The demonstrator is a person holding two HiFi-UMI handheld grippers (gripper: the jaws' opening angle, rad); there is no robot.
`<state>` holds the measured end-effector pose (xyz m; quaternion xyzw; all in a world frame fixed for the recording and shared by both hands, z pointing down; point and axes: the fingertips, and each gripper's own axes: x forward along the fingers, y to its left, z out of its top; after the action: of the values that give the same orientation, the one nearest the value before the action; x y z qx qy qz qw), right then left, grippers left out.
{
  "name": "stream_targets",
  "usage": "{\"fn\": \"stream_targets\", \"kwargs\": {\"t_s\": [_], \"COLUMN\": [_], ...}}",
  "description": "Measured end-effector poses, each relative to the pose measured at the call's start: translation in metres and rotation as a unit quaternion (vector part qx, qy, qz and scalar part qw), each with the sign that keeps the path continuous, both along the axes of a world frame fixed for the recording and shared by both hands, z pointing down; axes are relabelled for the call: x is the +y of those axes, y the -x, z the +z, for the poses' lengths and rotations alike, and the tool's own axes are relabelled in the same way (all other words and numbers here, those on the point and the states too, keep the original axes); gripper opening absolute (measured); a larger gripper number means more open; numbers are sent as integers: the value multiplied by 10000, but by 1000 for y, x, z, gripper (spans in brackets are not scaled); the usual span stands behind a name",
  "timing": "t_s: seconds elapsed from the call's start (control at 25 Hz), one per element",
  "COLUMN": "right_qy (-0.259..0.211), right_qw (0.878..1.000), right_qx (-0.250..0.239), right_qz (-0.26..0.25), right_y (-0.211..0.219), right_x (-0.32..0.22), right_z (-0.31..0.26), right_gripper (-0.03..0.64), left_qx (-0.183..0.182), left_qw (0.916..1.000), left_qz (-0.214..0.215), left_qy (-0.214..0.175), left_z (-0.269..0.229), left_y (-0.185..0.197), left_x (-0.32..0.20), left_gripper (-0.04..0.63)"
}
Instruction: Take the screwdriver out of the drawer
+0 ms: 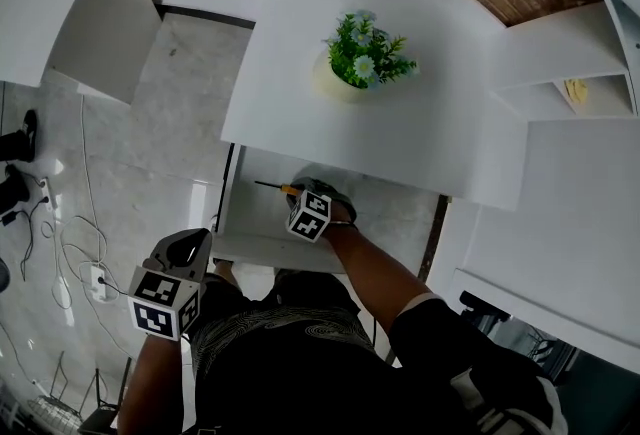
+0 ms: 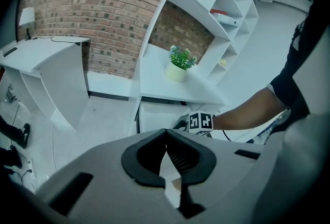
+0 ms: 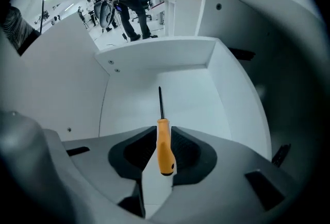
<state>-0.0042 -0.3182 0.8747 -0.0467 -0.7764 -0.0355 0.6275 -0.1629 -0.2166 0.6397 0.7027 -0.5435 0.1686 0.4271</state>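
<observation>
Right gripper (image 3: 164, 134) clamps screwdriver (image 3: 164, 153); drawer (image 3: 154, 58) open below.

Right gripper (image 1: 302, 193) inside open drawer (image 1: 400, 208) — screwdriver (image 1: 272, 186) at its tip, orange handle at jaws, shaft pointing left. Left gripper (image 1: 192, 245) lower left, outside drawer front. Potted plant (image 1: 365, 55) on white desktop (image 1: 420, 123) above drawer.

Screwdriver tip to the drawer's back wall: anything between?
Nothing. Right gripper view shows only bare drawer floor between the screwdriver tip and the back wall.
</observation>
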Motion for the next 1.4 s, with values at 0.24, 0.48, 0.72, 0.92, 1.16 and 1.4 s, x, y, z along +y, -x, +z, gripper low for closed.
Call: {"fn": "stream_targets", "kwargs": {"t_s": [0.24,0.48,0.72,0.92,1.16,1.4], "right_qy": [-41,-69,-69,-28,-15,-37], "right_qw": [9998,9995,9984,9979,9980,9968], "right_qx": [111,250,364,415,491,743], "right_qz": [-159,-193,-437,-499,-400,-288], "right_y": [4,6,9,10,10,9], "right_x": [1,0,2,4,2,2], "right_z": [14,27,35,36,37,37], "right_gripper": [84,87,87,89,92,83], "left_qx": [11,6,-32,-21,-1,2], "left_qw": [9999,9995,9985,9983,9987,9990], "left_qz": [-113,-256,-509,-547,-488,-443], "left_qy": [113,161,209,214,168,81], "left_z": [5,7,9,11,9,4], "left_y": [1,8,23,27,26,30], "left_x": [11,17,24,29,31,28], "left_gripper": [18,18,18,18,18,18]}}
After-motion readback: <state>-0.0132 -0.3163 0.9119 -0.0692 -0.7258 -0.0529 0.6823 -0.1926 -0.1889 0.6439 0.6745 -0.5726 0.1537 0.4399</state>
